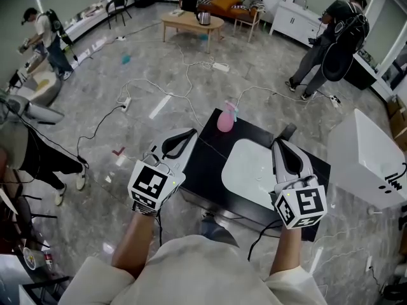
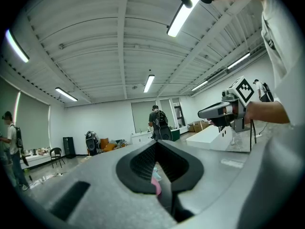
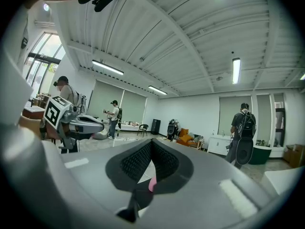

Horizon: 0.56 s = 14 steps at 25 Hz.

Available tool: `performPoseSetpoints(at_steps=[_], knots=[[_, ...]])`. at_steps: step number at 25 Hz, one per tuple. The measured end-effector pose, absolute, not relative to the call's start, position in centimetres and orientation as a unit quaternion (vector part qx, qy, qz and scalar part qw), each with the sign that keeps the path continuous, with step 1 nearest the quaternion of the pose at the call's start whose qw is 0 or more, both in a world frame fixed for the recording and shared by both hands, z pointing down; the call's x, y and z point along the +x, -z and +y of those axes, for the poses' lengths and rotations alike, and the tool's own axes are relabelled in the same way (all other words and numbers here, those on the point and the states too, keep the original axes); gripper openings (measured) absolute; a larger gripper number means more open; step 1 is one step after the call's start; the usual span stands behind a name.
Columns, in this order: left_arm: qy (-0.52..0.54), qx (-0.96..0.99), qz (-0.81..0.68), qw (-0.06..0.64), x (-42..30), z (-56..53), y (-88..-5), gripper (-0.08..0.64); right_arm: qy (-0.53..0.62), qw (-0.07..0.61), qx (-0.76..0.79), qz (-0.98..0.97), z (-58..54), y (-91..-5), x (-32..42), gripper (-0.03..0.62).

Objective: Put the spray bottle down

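Note:
A pink spray bottle (image 1: 225, 119) stands upright on the far edge of a black table (image 1: 206, 164), beside a white basin (image 1: 251, 167) set into the table. My left gripper (image 1: 189, 134) hovers over the table's left edge, shut and empty, short of the bottle. Over the table's right side my right gripper (image 1: 280, 145) is also shut with nothing in it. In the left gripper view a sliver of the pink bottle (image 2: 156, 184) shows through the gap behind the shut jaw tips of the left gripper (image 2: 156, 143). The right gripper (image 3: 152, 141) likewise frames the bottle (image 3: 152, 185).
A white cabinet (image 1: 375, 164) stands right of the table. Power cables and strips (image 1: 159, 91) trail over the grey floor. A wooden coffee table (image 1: 191, 21) and orange sofa (image 1: 224, 2) are far back. People stand at the far right (image 1: 331, 43), far left (image 1: 49, 40) and near left (image 1: 35, 151).

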<state>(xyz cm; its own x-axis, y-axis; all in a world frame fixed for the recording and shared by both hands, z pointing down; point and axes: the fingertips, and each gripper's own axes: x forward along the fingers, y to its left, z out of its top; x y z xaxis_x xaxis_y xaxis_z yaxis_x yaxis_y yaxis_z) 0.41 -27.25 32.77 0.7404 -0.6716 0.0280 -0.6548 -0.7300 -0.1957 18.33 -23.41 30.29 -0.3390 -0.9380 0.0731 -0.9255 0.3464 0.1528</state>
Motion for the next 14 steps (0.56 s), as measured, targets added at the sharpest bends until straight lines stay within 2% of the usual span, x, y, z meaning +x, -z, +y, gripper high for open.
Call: performPoseSetpoints(at_steps=[14], knots=[[0.047,-0.931,0.351,0.091,0.30,-27.18,-32.25,0.005,0.033,0.078,0.569,-0.818,-23.62,-30.85,17.68,0.005]])
